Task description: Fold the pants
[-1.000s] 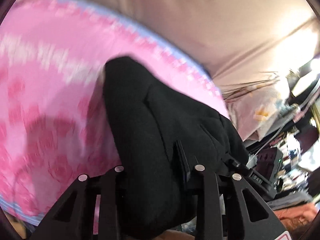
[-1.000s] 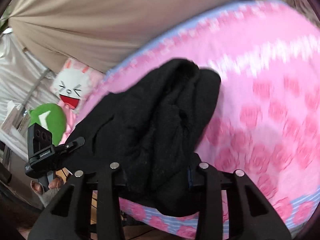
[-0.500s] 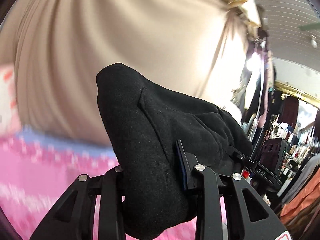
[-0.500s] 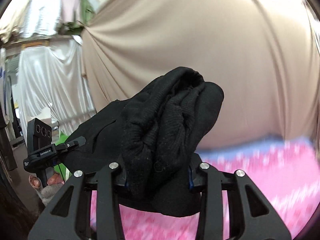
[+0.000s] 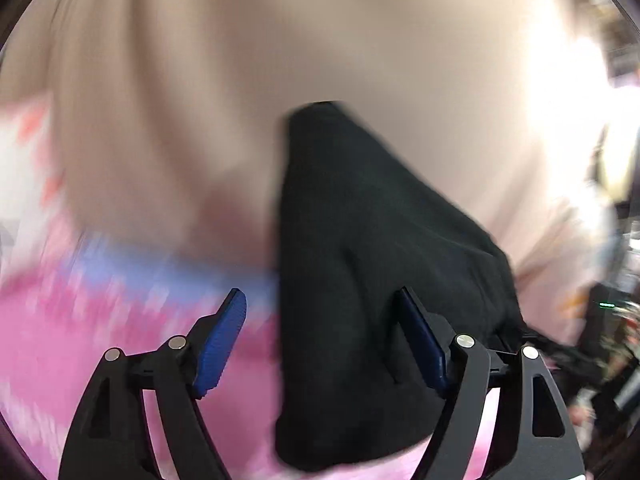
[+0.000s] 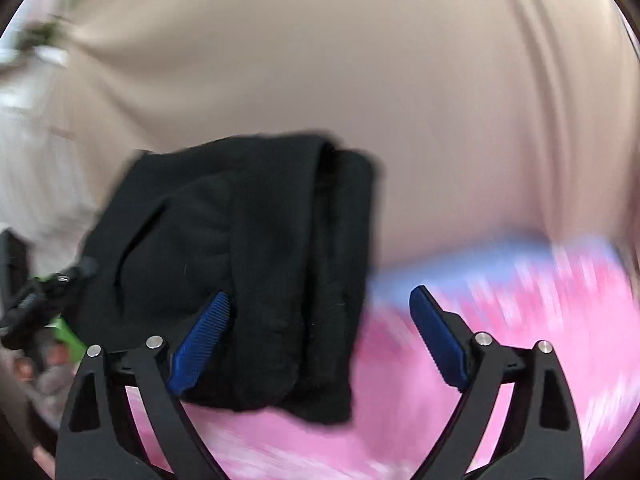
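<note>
The black pants (image 5: 368, 272) hang as a bunched, folded bundle in front of both cameras, over a pink patterned blanket (image 5: 100, 352). My left gripper (image 5: 324, 336) is open, its blue pads (image 5: 222, 340) spread, and the cloth drapes between them against the right pad. In the right wrist view the pants (image 6: 248, 264) sit between the spread pads (image 6: 200, 340) of my right gripper (image 6: 320, 336), which is open, the cloth close to the left pad. Both views are motion-blurred.
A beige curtain (image 5: 280, 60) fills the background behind the pink blanket (image 6: 500, 340) with its blue border. A white cloth (image 6: 36, 152) hangs at the left in the right wrist view. Cluttered shop goods (image 5: 616, 320) lie at the right edge.
Both grippers were shut on the pants and have opened wide. The pants have slipped from the jaws and sag toward the blanket. Both cameras are moving fast.
</note>
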Demonstrator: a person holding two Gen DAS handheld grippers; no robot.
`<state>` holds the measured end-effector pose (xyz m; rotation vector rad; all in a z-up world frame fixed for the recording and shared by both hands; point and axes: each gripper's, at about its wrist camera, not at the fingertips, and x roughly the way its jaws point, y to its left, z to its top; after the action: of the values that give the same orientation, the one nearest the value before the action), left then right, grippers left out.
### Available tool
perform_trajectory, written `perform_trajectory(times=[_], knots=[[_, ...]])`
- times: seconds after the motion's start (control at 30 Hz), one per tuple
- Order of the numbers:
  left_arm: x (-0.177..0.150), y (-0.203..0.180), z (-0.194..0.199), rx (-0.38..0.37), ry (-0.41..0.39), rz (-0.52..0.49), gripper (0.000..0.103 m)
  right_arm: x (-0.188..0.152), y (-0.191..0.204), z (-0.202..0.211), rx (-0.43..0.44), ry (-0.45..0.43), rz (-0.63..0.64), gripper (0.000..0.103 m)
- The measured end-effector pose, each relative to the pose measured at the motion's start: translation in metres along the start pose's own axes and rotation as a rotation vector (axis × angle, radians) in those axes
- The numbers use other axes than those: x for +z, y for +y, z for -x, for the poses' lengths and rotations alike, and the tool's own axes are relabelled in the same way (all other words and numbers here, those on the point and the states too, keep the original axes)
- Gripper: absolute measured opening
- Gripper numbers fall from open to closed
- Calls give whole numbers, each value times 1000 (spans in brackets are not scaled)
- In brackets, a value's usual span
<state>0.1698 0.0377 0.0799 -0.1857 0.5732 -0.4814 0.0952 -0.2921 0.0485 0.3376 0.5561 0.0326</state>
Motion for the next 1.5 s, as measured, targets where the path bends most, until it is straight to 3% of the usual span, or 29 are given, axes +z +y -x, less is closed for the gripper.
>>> perform_trajectory(times=[0.07,0.17,0.27,0.37,0.5,0.63,0.67,0.73,0.77,0.97,1.03,1.07,1.17,1.2,1.3,1.37,1.43,1.5], knots=[[-39,23,-49,102,156,47,56,-44,-26,-30,3,114,-75,69],[-91,23,-77,168,243,13,56,-77,-24,-39,-21,154,-56,64],[-110,8,-81,204,248,-41,56,-76,-5,-44,-17,161,5,64],[-113,3,-82,199,250,-37,58,-70,-13,-52,-26,149,-12,79],[-104,6,-76,186,227,-2,62,-60,-27,-64,83,172,-138,79],[-98,9,-76,213,223,-14,63,-48,-29,-94,76,194,-153,79],[-98,9,-78,219,225,-20,63,-46,-26,-104,83,205,-151,75],[-97,9,-80,231,230,-27,63,-43,-18,-121,92,231,-126,42],[-97,9,-81,233,231,-30,63,-42,-13,-124,82,232,-103,15],[-96,8,-84,262,231,-65,63,-14,2,-95,50,109,-15,11],[-96,8,-85,258,233,-65,63,-22,-6,-114,-2,178,10,14],[-96,9,-86,257,235,-63,63,-32,-16,-126,-19,234,-13,21],[-96,11,-87,249,235,-46,72,-43,-30,-120,5,213,-98,49],[-95,13,-86,235,229,-31,73,-43,-31,-116,2,204,-103,56],[-89,25,-80,147,208,68,89,-41,-33,-113,32,201,-138,69],[-85,39,-87,106,227,156,89,-43,-34,-119,39,217,-162,83],[-86,51,-100,105,255,212,89,-47,-34,-130,9,242,-168,87],[-91,68,-120,97,307,281,89,-55,-34,-145,49,282,-194,84]])
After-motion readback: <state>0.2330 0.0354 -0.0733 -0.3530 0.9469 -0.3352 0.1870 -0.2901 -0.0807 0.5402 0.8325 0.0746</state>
